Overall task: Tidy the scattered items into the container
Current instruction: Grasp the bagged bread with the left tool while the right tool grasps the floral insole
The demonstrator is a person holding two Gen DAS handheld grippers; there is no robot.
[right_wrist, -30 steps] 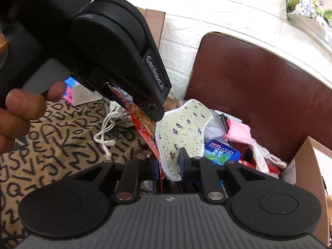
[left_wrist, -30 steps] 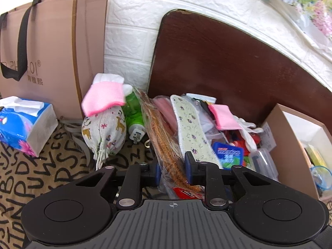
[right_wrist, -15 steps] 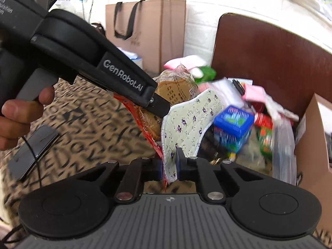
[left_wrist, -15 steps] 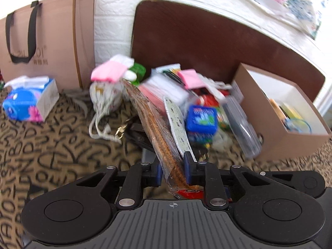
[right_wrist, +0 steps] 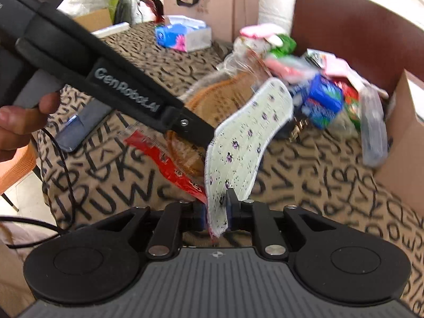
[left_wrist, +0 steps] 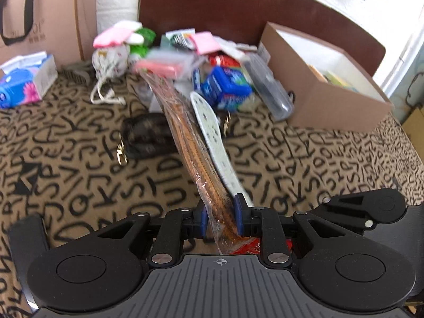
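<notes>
My left gripper [left_wrist: 220, 213] is shut on a clear snack bag [left_wrist: 185, 137] holding a brown round cake, lifted above the letter-print cloth. My right gripper [right_wrist: 216, 208] has a pale floral insole [right_wrist: 246, 132] between its pads, which still press on it while the jaws are opening. The insole [left_wrist: 212, 129] hangs just right of the bag. In the right wrist view the left gripper's finger [right_wrist: 185, 124] reaches in from the upper left. The brown cardboard box [left_wrist: 331, 106] stands open at the right, beyond both grippers. Scattered items, among them a blue mint box [left_wrist: 228, 87], lie left of it.
A drawstring pouch [left_wrist: 111, 58], a dark purse [left_wrist: 145, 137] and a clear case [left_wrist: 270, 90] lie on the cloth. A tissue box [left_wrist: 23, 82] and a paper bag [left_wrist: 39, 13] stand at the back left. A phone [right_wrist: 71, 129] with a cable lies left.
Both grippers have drawn back from the pile, carrying the snack bag and the insole. The pile now lies farther off and the cardboard box has come fully into view.
</notes>
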